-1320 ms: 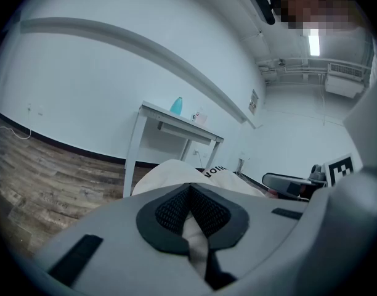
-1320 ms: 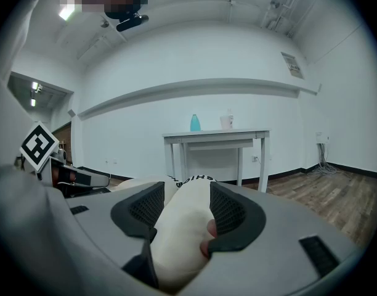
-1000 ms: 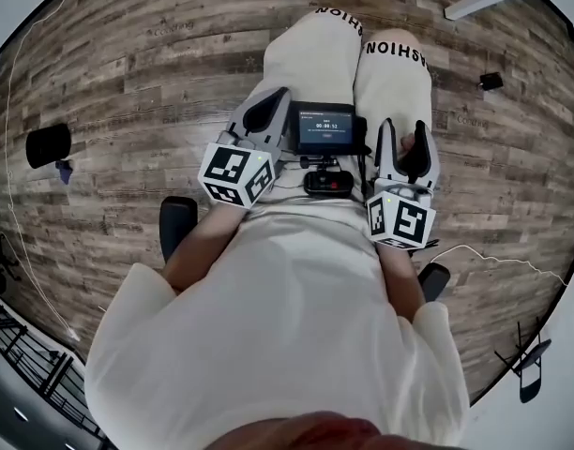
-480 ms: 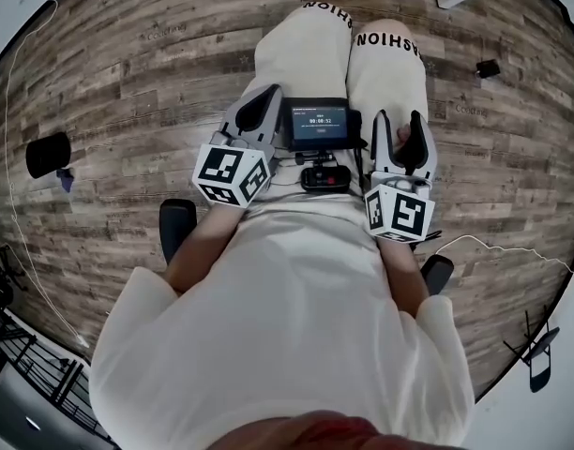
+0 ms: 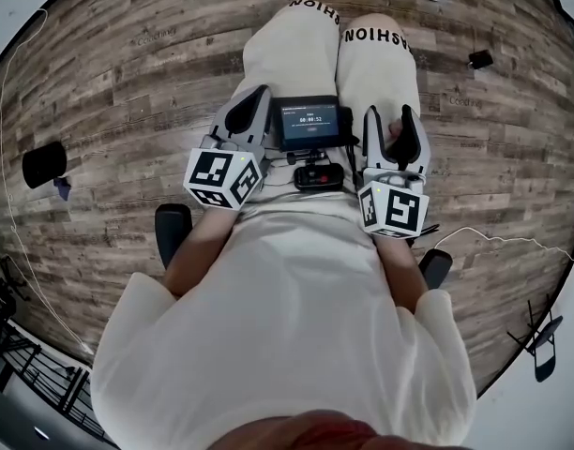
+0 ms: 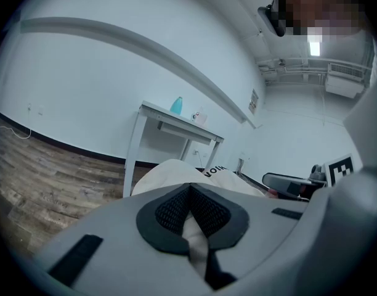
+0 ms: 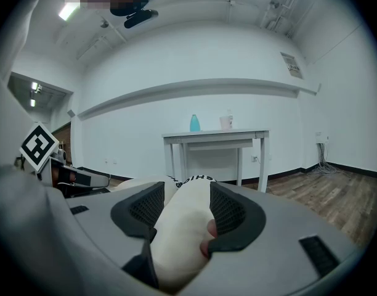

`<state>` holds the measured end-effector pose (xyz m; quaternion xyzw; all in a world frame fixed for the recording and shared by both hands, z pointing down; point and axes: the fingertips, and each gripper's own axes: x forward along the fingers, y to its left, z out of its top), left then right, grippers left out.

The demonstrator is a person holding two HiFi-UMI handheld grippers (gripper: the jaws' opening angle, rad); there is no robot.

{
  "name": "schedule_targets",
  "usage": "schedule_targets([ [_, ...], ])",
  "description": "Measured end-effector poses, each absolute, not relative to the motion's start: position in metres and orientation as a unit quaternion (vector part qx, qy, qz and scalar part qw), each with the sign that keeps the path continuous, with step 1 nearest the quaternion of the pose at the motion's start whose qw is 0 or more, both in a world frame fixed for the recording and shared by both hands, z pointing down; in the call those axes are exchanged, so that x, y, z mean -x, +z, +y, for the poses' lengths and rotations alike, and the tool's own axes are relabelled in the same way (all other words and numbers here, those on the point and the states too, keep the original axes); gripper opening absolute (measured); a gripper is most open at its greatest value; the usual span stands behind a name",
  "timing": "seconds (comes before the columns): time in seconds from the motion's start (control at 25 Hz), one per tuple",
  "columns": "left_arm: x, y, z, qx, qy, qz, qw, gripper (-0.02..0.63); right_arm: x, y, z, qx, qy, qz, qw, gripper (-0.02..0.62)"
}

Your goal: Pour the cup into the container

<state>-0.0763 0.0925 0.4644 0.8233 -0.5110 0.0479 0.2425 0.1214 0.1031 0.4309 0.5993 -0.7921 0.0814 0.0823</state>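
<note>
Far off, a white table by the wall carries a blue bottle-like container and a small pale cup. The left gripper view shows the same table, blue container and cup. Both grippers rest on the seated person's lap, far from the table. My left gripper lies on the left thigh, and its pads meet, so that gripper is shut and empty. My right gripper lies on the right thigh. That gripper is open and grips nothing, with the trouser leg showing through the gap.
A small screen device and a black camera sit on the lap between the grippers. Black chair armrests flank the person. A wood-plank floor carries thin cables and a dark object.
The head view has shifted, so the lap, screen and grippers sit slightly higher and further left in the picture. Both grippers stay put on the thighs with their jaws unchanged.
</note>
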Motion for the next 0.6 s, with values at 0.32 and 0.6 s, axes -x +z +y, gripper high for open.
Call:
schedule_targets([
  [0.32, 0.0755, 0.4646, 0.0927, -0.823, 0.050, -0.510, 0.243, 0.011, -0.1217, 0.4307, 0.1031, -0.599, 0.082, -0.792, 0.084, 0.236],
  [0.6, 0.0752, 0.4657, 0.0931, -0.823, 0.049, -0.511, 0.243, 0.011, -0.1224, 0.4309, 0.1034, -0.599, 0.082, -0.792, 0.084, 0.236],
])
